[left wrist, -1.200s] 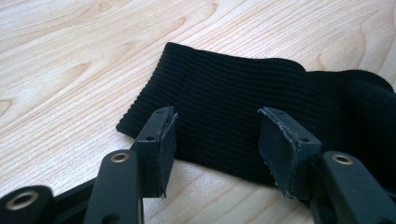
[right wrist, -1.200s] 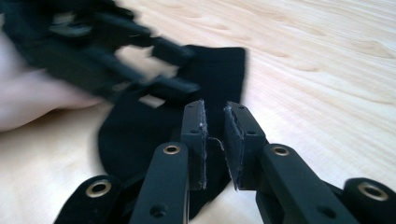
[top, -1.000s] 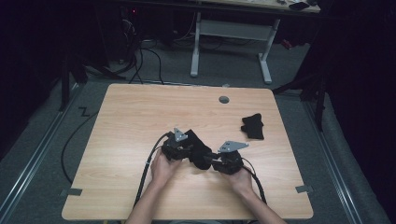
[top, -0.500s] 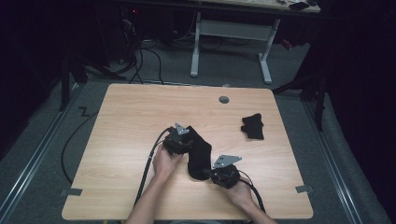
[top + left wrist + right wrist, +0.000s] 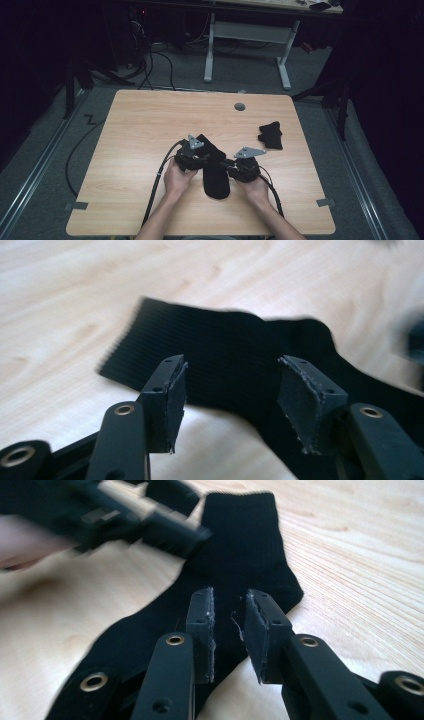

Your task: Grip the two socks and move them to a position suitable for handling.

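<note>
A black sock [image 5: 216,177] lies flat on the wooden table [image 5: 150,120], with its toe toward the near edge. My left gripper [image 5: 206,156] hovers at its upper part. In the left gripper view my left gripper [image 5: 230,390] stands wide open over the ribbed cuff [image 5: 165,340], gripping nothing. My right gripper [image 5: 227,167] is at the sock's right side. In the right gripper view my right gripper [image 5: 227,625] has just been opening; a narrow gap shows between its pads above the sock [image 5: 245,540], and nothing is pinched.
A second black sock [image 5: 270,135] lies bunched up at the right of the table. A round grey grommet [image 5: 240,106] sits near the far edge. Cables [image 5: 155,185] trail from both grippers toward the near edge. Beyond the table stands a white desk frame [image 5: 247,37].
The sock was bunched between both grippers, then pulled out toward the near edge by the right gripper. Now it lies stretched flat, and the right gripper has let go and moved back up beside it.
</note>
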Available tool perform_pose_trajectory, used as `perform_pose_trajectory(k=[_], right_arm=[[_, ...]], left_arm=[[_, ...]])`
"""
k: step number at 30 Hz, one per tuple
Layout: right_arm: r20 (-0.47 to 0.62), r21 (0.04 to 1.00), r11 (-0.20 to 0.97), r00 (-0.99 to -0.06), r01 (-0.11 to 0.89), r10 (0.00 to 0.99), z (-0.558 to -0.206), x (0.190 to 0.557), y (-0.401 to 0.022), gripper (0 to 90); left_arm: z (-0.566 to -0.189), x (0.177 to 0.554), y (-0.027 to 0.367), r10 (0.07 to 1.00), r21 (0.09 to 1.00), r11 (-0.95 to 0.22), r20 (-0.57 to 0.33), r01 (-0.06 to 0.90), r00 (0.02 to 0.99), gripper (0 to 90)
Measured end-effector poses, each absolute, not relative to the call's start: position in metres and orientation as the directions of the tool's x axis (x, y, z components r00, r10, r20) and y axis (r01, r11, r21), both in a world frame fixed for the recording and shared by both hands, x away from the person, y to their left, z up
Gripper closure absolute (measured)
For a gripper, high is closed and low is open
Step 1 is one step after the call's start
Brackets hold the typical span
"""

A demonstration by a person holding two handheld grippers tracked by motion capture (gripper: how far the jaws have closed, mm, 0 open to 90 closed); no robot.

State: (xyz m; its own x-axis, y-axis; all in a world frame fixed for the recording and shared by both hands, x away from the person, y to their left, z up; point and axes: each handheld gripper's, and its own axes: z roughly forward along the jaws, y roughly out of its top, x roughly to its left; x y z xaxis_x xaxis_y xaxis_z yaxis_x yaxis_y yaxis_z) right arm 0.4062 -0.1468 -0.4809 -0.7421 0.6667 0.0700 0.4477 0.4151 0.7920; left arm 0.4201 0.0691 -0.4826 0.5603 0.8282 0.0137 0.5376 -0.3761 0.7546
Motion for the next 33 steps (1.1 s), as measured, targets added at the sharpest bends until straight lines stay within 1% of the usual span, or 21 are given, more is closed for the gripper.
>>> perform_pose_trajectory(k=[1,4,5,10,13,18,22,25,26,27,28,31,33], right_arm=[[0.053,0.773,0.437,-0.733,0.461,0.679,-0.488,0.416,-0.14,73.8],[0.043,0.758,0.454,-0.731,0.467,0.681,-0.494,0.419,-0.136,74.1],[0.032,0.738,0.48,-0.734,0.475,0.678,-0.501,0.419,-0.134,73.9],[-0.005,0.735,0.512,-0.751,0.445,0.66,-0.502,0.414,-0.134,73.7],[-0.045,0.734,0.542,-0.766,0.41,0.641,-0.503,0.407,-0.134,73.3],[-0.019,0.74,0.514,-0.751,0.433,0.66,-0.5,0.411,-0.138,70.9],[-0.035,0.772,0.487,-0.739,0.408,0.673,-0.488,0.412,-0.139,72.1],[-0.024,0.777,0.466,-0.719,0.424,0.695,-0.482,0.425,-0.136,71.8],[-0.009,0.769,0.461,-0.714,0.443,0.7,-0.482,0.43,-0.134,70.7],[-0.011,0.76,0.466,-0.709,0.453,0.705,-0.484,0.435,-0.132,69.2],[-0.011,0.76,0.466,-0.709,0.453,0.705,-0.484,0.435,-0.132,69.2],[-0.008,0.751,0.458,-0.687,0.475,0.726,-0.494,0.448,-0.124,62.3],[-0.003,0.743,0.458,-0.683,0.488,0.731,-0.498,0.452,-0.12,58.7]], left_arm=[[-0.488,0.419,0.066,0.819,0.737,-0.4,0.021,0.545,0.573,45.3],[-0.493,0.421,0.064,0.819,0.727,-0.398,0.008,0.559,0.573,45.8],[-0.497,0.424,0.064,0.823,0.725,-0.389,-0.003,0.568,0.568,46.4],[-0.499,0.432,0.061,0.833,0.727,-0.377,-0.005,0.575,0.553,46.8],[-0.501,0.438,0.056,0.839,0.737,-0.367,0.0,0.567,0.544,46.6],[-0.498,0.436,0.054,0.844,0.736,-0.374,0.018,0.565,0.536,44.3],[-0.492,0.416,0.059,0.832,0.757,-0.36,-0.004,0.545,0.554,42.4],[-0.494,0.391,0.063,0.818,0.755,-0.388,0.017,0.53,0.575,40.8],[-0.494,0.391,0.063,0.818,0.755,-0.388,0.017,0.53,0.575,40.6],[-0.498,0.382,0.066,0.817,0.754,-0.387,0.013,0.531,0.576,40.3],[-0.498,0.382,0.066,0.817,0.754,-0.387,0.013,0.531,0.576,39.8],[-0.502,0.371,0.07,0.82,0.753,-0.379,0.004,0.538,0.572,38.8],[-0.504,0.367,0.07,0.817,0.748,-0.402,0.031,0.529,0.576,38.1]])
